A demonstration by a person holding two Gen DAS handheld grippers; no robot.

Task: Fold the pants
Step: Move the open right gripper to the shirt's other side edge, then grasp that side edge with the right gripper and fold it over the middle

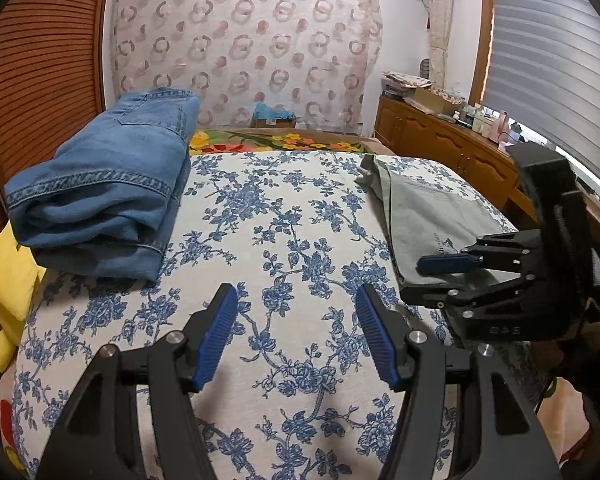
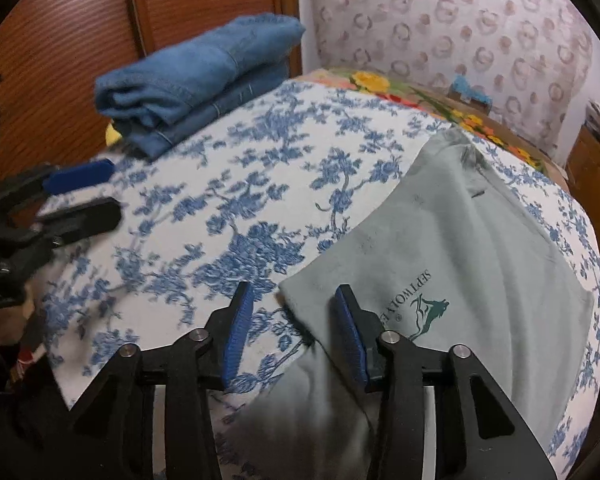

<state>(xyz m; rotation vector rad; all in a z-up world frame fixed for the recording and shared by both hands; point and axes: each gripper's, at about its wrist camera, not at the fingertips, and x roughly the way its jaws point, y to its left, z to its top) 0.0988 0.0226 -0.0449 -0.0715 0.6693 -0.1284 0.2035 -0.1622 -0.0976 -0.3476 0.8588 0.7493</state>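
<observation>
Jeans point(image 1: 100, 184) were stacked folded, clear of grey pants point(image 2: 460, 260). Right gripper point(image 2: 292, 328), part-open and empty, straddled their corner for pickup; left gripper point(image 1: 296, 332) was held open, empty.

black tongs point(image 1: 296, 332), ribbed blue pads point(image 1: 216, 336), silver screws

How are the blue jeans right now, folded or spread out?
Folded. The jeans sit as a thick stacked bundle of layers at the bed's far left corner.
</observation>
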